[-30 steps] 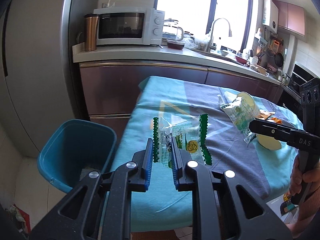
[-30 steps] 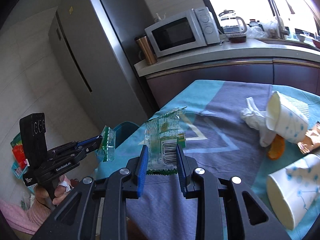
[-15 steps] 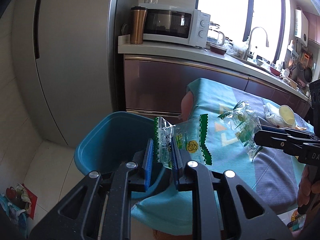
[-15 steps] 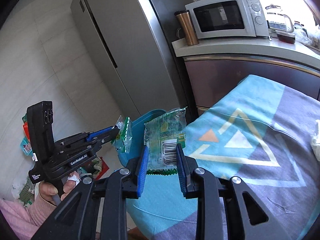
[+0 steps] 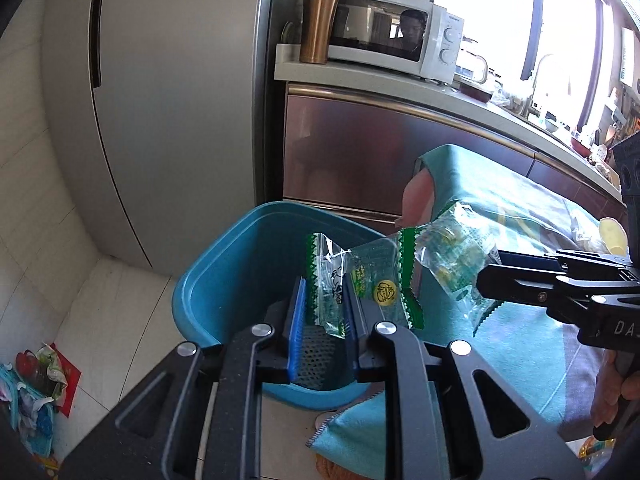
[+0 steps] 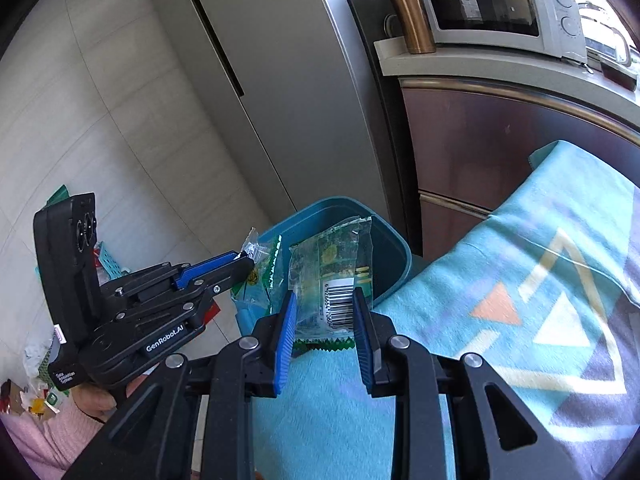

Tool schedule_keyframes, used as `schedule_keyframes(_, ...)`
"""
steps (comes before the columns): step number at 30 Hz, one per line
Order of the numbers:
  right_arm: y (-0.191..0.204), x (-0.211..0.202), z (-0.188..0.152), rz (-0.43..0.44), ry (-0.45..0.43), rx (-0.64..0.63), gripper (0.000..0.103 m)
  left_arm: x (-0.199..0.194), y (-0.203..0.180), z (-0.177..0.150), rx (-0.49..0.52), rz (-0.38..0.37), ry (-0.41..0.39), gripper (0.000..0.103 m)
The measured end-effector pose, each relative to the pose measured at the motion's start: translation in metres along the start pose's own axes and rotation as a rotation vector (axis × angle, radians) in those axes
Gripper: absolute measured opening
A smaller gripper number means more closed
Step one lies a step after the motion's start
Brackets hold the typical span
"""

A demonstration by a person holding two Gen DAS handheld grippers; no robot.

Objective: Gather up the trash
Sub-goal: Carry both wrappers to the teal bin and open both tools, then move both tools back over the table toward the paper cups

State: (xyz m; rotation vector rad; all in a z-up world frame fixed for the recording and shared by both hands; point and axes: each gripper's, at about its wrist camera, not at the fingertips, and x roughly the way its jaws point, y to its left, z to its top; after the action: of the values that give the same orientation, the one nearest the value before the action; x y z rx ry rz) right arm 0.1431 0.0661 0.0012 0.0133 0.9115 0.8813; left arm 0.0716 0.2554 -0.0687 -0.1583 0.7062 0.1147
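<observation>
My left gripper (image 5: 325,300) is shut on a clear wrapper with green zigzag edges and a yellow sticker (image 5: 360,280), held over the open teal bin (image 5: 224,272). My right gripper (image 6: 325,304) is shut on a second clear green wrapper with a barcode (image 6: 334,276), held just beside the bin's rim (image 6: 396,248), over the table edge. The right gripper with its wrapper (image 5: 452,256) also shows in the left wrist view, to the right of the bin. The left gripper (image 6: 246,262) shows in the right wrist view, at the bin.
The bin stands on the floor between the grey fridge (image 5: 168,100) and the table with a teal patterned cloth (image 6: 540,280). A counter with a microwave (image 5: 384,44) and a copper tumbler (image 5: 316,26) is behind. Loose litter lies on the floor at left (image 5: 36,384).
Both grippers have swung left from above the table to the bin, each still holding its wrapper. The left wrapper now hangs over the bin's opening.
</observation>
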Motion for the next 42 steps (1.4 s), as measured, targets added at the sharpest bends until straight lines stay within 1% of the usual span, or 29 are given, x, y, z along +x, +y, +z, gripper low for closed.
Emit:
schedule_keyframes(6,0.002,0.027,0.012,-0.009,0.049,0.000,0.026,0.018,0.005,-0.001,-0.012,0.020,0.029,0.018)
schedule_keyframes(13,0.007,0.052,0.018,-0.032,0.097,0.003,0.028,0.040,0.012,-0.004,-0.026,0.052,0.063,0.020)
schedule_keyframes(16,0.009,0.060,0.020,-0.041,0.112,0.009,0.029,0.047,0.015,-0.006,-0.032,0.058,0.073,0.022)
schedule_keyframes(22,0.004,0.071,0.023,-0.038,0.125,0.032,0.029,0.057,0.017,-0.009,-0.036,0.058,0.085,0.025)
schedule_keyframes(23,0.003,0.071,0.022,-0.038,0.127,0.033,0.029,0.059,0.017,-0.010,-0.038,0.059,0.089,0.028)
schedule_keyframes(25,0.001,0.072,0.021,-0.036,0.126,0.038,0.029,0.063,0.017,-0.010,-0.043,0.056,0.097,0.029)
schedule_keyframes(33,-0.012,0.058,0.015,-0.025,0.092,0.068,0.030,0.066,0.014,-0.012,-0.048,0.052,0.095,0.030)
schedule_keyframes(36,-0.014,0.047,0.012,-0.018,0.062,0.072,0.030,0.055,0.007,-0.013,-0.024,0.055,0.061,0.032)
schedule_keyframes(37,-0.015,0.041,0.011,-0.020,0.050,0.068,0.030,0.050,0.003,-0.012,-0.016,0.046,0.049,0.035)
schedule_keyframes(40,-0.014,0.021,0.005,-0.026,0.009,0.056,0.031,0.036,-0.010,-0.011,0.012,0.018,0.010,0.039)
schedule_keyframes(42,-0.014,0.003,0.000,-0.041,-0.024,0.043,0.034,0.026,-0.022,-0.009,0.032,-0.013,-0.013,0.042)
